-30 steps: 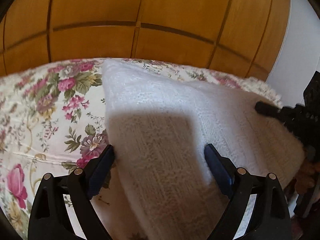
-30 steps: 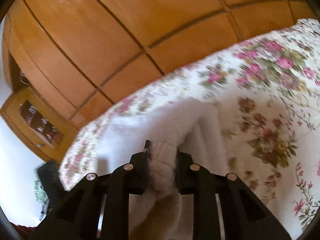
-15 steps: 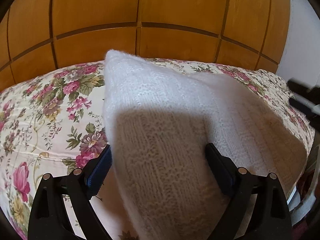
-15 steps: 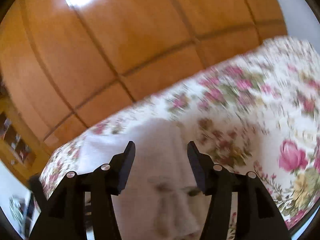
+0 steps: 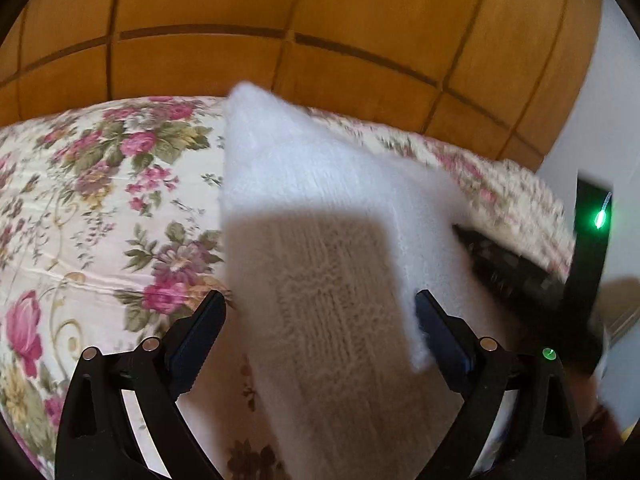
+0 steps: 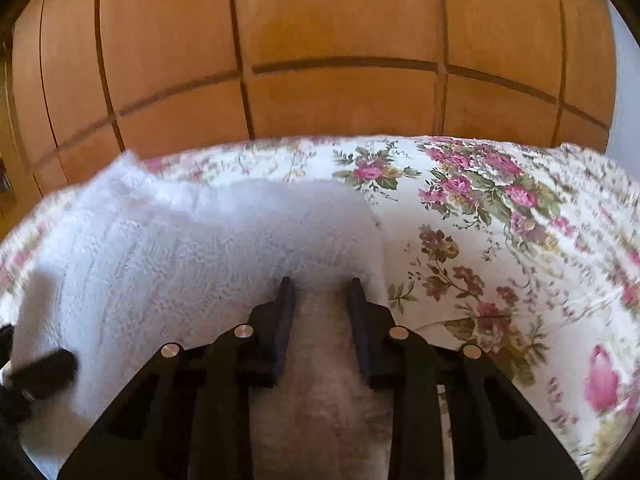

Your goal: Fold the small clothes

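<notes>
White fuzzy knit (image 5: 320, 208) (image 6: 192, 248) — ribbed, folded over. Spread flat on the floral bedspread (image 5: 100, 200) (image 6: 500, 240), one corner pointing toward the wooden wardrobe — near end in shadow.

I'm on the left wrist camera, looking down along my left gripper (image 5: 320, 320), its jaws spread wide. A white knitted garment (image 5: 320, 208) is draped between them, its near part in shadow, its far corner peaking up bright against the orange wooden panelled wall (image 5: 320, 20). The knit brushes the right finger (image 5: 440, 332); the left finger (image 5: 196, 336) sits just clear. Underneath, the floral bedspread (image 5: 100, 200). The right gripper (image 5: 516, 268), blurred, at the garment's right edge.
</notes>
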A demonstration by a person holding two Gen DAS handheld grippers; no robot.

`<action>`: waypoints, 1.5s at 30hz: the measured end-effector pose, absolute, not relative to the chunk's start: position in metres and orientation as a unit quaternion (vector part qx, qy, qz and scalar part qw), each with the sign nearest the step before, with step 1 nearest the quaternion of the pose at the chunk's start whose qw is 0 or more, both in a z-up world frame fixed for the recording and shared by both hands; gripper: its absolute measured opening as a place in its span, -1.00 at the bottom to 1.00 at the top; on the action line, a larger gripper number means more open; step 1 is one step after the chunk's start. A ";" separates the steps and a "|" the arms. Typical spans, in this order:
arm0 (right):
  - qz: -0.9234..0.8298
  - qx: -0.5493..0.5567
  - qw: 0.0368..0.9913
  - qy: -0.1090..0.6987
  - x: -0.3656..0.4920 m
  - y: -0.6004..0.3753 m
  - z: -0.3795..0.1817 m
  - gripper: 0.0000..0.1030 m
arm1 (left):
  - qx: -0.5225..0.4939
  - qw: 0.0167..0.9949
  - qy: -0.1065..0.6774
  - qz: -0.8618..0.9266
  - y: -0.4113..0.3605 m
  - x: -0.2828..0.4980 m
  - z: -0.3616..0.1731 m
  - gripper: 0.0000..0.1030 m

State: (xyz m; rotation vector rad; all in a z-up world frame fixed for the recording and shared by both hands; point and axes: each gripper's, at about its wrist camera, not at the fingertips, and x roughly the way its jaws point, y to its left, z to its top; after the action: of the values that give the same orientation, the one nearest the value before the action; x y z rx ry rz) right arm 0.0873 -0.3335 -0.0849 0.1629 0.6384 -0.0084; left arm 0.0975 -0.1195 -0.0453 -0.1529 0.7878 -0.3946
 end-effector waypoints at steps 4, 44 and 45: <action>-0.006 0.094 0.947 0.308 0.083 -0.334 -0.083 -0.48 | -0.057 0.920 0.336 -0.192 -0.122 0.096 -0.011 0.34; 0.009 0.102 0.945 0.312 0.081 -0.335 -0.074 -0.29 | -0.013 0.922 0.349 -0.165 -0.127 0.112 -0.021 0.41; 0.009 0.108 0.945 0.310 0.078 -0.336 -0.071 -0.19 | -0.017 0.923 0.345 -0.169 -0.124 0.104 -0.021 0.41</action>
State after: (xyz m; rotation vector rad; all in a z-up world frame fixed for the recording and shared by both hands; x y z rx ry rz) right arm 0.0776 -0.3360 -0.0712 0.2192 0.6317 0.0176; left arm 0.1039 -0.1239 -0.0211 -0.0346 0.7093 -0.3468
